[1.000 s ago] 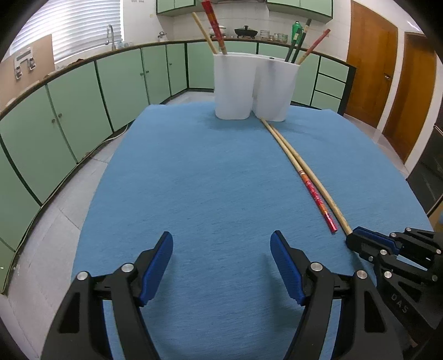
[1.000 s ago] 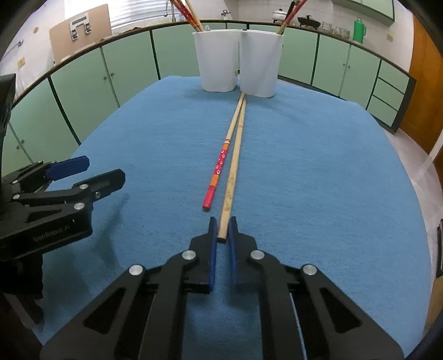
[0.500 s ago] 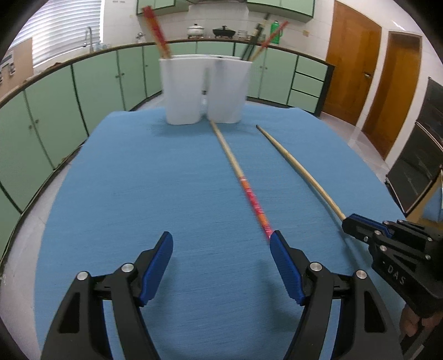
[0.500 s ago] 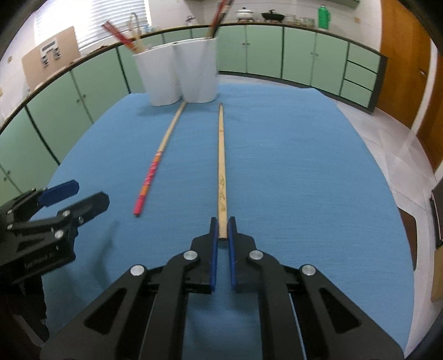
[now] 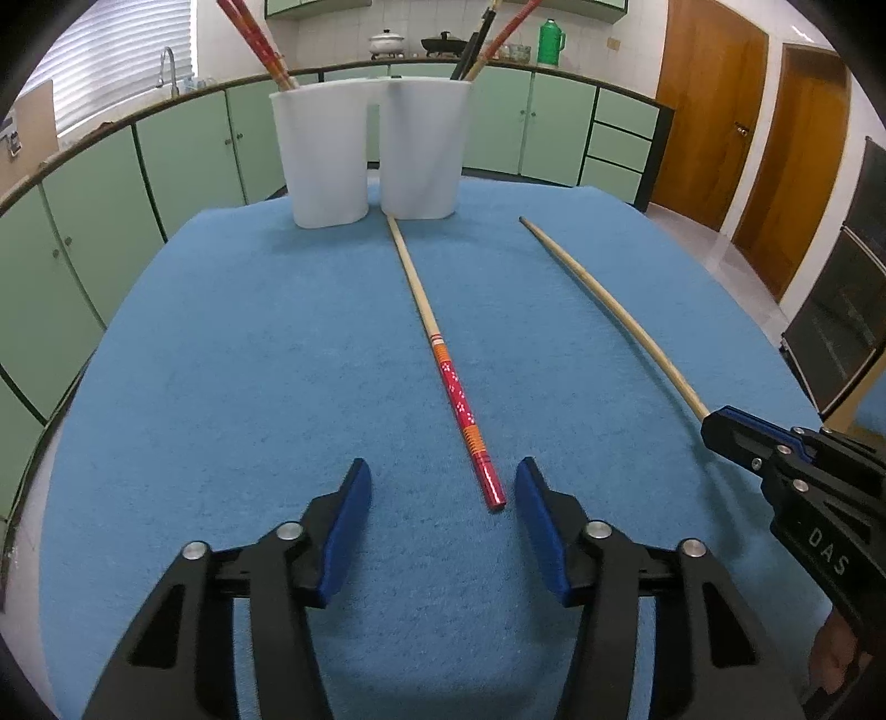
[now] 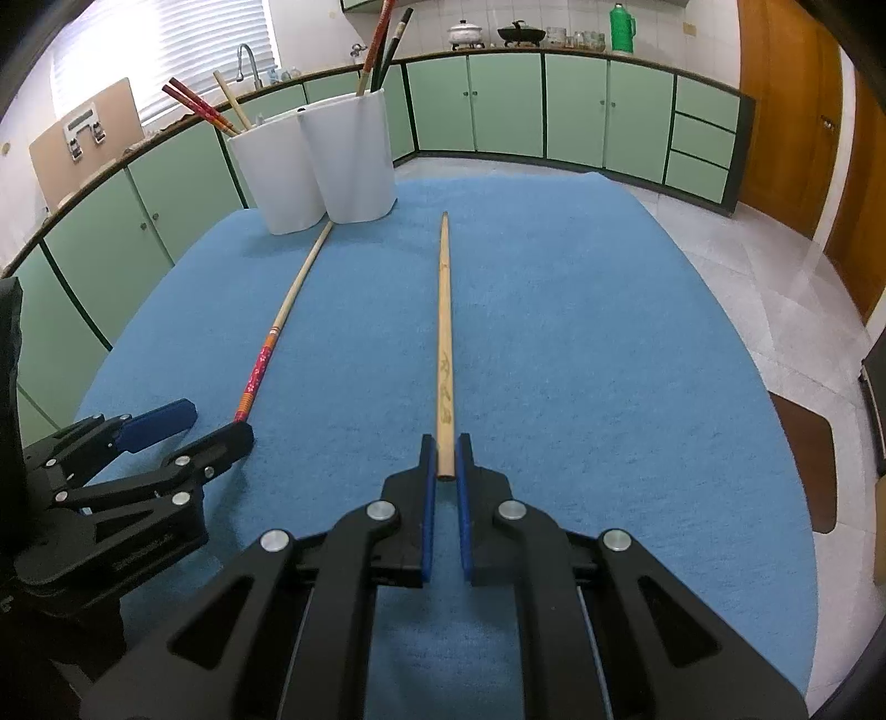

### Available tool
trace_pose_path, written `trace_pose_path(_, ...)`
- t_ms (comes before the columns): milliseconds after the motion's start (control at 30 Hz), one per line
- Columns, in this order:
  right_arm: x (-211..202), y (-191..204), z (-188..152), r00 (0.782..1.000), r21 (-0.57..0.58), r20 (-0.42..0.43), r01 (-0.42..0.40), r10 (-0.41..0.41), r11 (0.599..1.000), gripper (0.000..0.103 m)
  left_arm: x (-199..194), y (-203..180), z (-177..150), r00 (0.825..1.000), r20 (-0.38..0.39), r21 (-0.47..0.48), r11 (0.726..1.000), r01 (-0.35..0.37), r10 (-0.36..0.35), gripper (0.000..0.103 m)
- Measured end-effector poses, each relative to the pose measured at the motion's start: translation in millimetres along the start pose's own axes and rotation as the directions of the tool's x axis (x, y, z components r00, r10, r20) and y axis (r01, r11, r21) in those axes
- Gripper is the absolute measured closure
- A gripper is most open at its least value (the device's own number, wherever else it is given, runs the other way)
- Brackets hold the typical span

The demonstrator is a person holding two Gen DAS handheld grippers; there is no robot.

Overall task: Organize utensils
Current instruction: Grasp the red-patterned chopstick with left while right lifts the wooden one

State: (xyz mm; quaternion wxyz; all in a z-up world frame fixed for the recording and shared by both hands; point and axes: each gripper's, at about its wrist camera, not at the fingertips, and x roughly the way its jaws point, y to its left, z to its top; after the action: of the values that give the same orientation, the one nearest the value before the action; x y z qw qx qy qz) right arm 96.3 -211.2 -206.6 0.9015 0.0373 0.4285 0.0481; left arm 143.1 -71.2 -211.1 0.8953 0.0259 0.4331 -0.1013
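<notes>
A blue table cover [image 5: 232, 354] fills both views. Two joined white holders [image 5: 371, 149] stand far ahead of the fingers, with chopsticks sticking out of them. The left gripper [image 5: 437, 498] angles down toward the cover, its jaws half apart and closing, the red end of a red-handled chopstick [image 5: 462, 412] lying between the tips, not yet touched. The right gripper [image 6: 444, 471], also angled down, pinches the near end of a plain wooden chopstick [image 6: 444, 332] that points straight ahead.

- Green cabinets [image 5: 554, 130] line white-tiled walls
- Wooden doors [image 5: 714, 105] at right
- Blinds-covered window [image 6: 166, 50] above a tap [image 6: 249, 63]
- Pale tiled floor [image 6: 775, 288]
</notes>
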Motion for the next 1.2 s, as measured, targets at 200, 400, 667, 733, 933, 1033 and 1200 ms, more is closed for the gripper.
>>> trace_pose_path(200,-1.0,-6.7,0.5,1.0,0.012,0.002,-0.01,0.01,1.0,0.097,0.8,-7.2,1.5,1.0,0.003,0.015,1.0,0.006,-0.006,0.094)
trace_pose_path(400,-2.7,-12.2,0.7,1.0,0.025,0.004,-0.006,0.006,1.0,0.097,-2.9,-4.2,0.8,1.0,0.006,-0.004,1.0,0.005,-0.005,0.095)
trace_pose_path(667,-21.1,0.5,9.0,0.998,-0.039,0.067,0.021,-0.019,0.999,0.097,-44.8,6.5,12.5,0.997,0.076,0.009,1.0,0.005,-0.005,0.097)
trace_pose_path(733,-28.2,4.7,12.8,0.996,-0.05,0.085,0.019,-0.014,0.999,0.097,-59.0,8.5,16.6,0.994,0.109,0.015,1.0,0.001,-0.002,0.097)
trace_pose_path(933,-46.4,9.9,25.9,0.994,-0.039,0.105,-0.02,0.025,0.999,0.097,-93.4,15.4,31.1,0.983,0.184,0.013,1.0,0.0,-0.002,0.097)
trace_pose_path(1033,-58.3,12.6,35.3,0.991,-0.052,0.134,-0.021,0.028,0.998,0.097,-106.4,17.5,37.5,0.976,0.218,0.011,1.0,-0.001,-0.001,0.097)
trace_pose_path(1200,-76.4,16.1,53.9,0.983,-0.07,0.179,-0.033,0.045,0.997,0.097,-129.1,22.2,50.6,0.961,0.277,0.024,1.0,0.003,-0.009,0.097)
